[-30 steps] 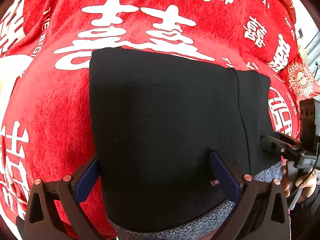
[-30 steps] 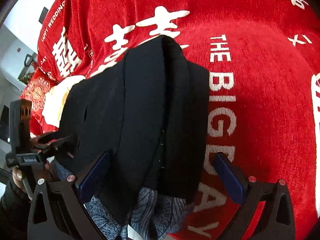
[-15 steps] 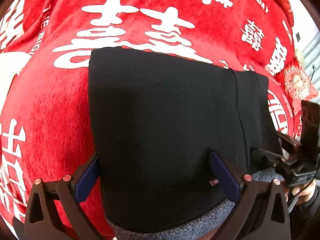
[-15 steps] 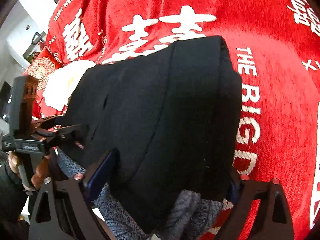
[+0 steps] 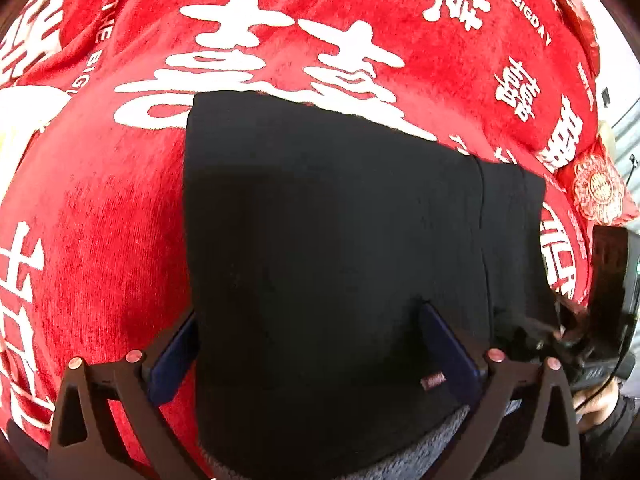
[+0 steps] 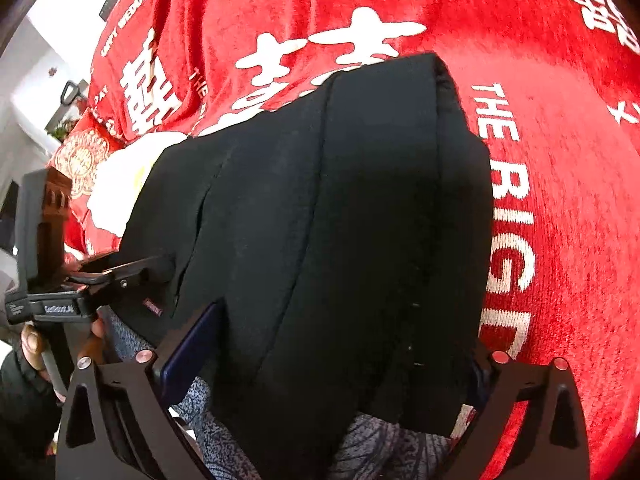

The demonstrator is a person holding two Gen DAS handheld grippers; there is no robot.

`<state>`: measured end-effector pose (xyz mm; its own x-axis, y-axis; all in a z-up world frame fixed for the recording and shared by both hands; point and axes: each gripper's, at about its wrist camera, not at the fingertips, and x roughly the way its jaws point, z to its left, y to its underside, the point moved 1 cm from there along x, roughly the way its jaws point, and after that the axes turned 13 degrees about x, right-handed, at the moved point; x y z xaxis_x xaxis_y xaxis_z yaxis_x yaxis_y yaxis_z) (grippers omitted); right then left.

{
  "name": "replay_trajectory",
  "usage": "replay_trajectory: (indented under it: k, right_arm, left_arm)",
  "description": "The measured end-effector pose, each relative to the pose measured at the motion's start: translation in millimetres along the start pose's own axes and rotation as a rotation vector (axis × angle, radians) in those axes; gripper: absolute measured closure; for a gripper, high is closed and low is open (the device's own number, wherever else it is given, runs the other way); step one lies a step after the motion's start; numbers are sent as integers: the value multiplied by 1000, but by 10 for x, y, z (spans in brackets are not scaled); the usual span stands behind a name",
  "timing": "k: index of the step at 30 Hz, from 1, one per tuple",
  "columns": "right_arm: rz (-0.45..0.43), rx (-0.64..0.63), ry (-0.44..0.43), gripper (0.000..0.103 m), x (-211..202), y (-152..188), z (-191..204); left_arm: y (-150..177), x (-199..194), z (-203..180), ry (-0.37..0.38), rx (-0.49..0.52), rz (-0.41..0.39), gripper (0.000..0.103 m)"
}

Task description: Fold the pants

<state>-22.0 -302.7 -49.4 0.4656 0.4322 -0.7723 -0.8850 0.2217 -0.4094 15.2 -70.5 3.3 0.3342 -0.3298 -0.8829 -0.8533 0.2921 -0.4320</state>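
The black pants (image 5: 332, 248) lie folded into a thick rectangle on the red cloth, with grey patterned lining (image 5: 436, 436) showing at the near edge. My left gripper (image 5: 308, 344) is open, its blue-padded fingers (image 5: 444, 344) standing wide either side of the near edge of the fold. In the right wrist view the pants (image 6: 340, 220) fill the middle, stacked in several layers. My right gripper (image 6: 332, 344) is open too, its left finger (image 6: 192, 344) against the fold's side, the right finger mostly hidden behind the fabric. The left gripper also shows in the right wrist view (image 6: 132, 276).
A red blanket (image 5: 100, 208) with large white characters and lettering covers the surface all round. A red embroidered cushion (image 5: 600, 184) lies at the far right. A white patch (image 6: 116, 184) sits beyond the pants. The right gripper's body (image 5: 608, 300) is at the right edge.
My right gripper has swung left and closer, so the pants now lie between its fingers. The left gripper has held almost still over the near edge.
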Motion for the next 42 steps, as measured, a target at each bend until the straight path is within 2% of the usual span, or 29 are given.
replay_trajectory:
  k: [1, 2, 3, 5, 6, 7, 8, 11, 14, 19, 29, 42]
  right_arm:
    - [-6, 5, 4, 1, -4, 1, -3]
    - [-10, 9, 9, 1, -11, 3, 7]
    - [-10, 6, 16, 4, -16, 4, 28]
    - [-15, -18, 26, 18, -87, -9, 93]
    - [-23, -22, 23, 32, -123, -19, 114]
    - [-32, -25, 15, 38, -184, -31, 134]
    - [-37, -27, 11, 40, -210, -38, 152]
    - [-49, -44, 15, 45, -268, -43, 224]
    - [-64, -60, 15, 46, -319, -42, 310]
    - [-88, -83, -6, 48, -426, -77, 489]
    - [-153, -101, -20, 49, -631, -425, 589]
    - [-130, -71, 4, 49, -501, -1088, 385]
  left_arm:
    - [-10, 1, -15, -1, 6, 0, 3]
    - [-13, -17, -43, 1, 17, -6, 9]
    - [-13, -41, -69, 3, 29, -12, 13]
    - [-27, -118, -147, -10, 66, -17, 32]
    - [-41, -145, -159, -18, 70, -16, 37]
    - [-55, -169, -159, -24, 70, -11, 45]
    - [-79, -204, -146, -19, 59, -13, 52]
    - [-124, -281, -166, -17, 61, -22, 61]
    - [-125, -331, -219, -33, 98, -31, 64]
    - [-176, -416, -190, -9, 80, -43, 68]
    - [-553, -597, -302, -11, 110, -108, 70]
    - [-1149, -270, -292, -21, 116, -90, 70]
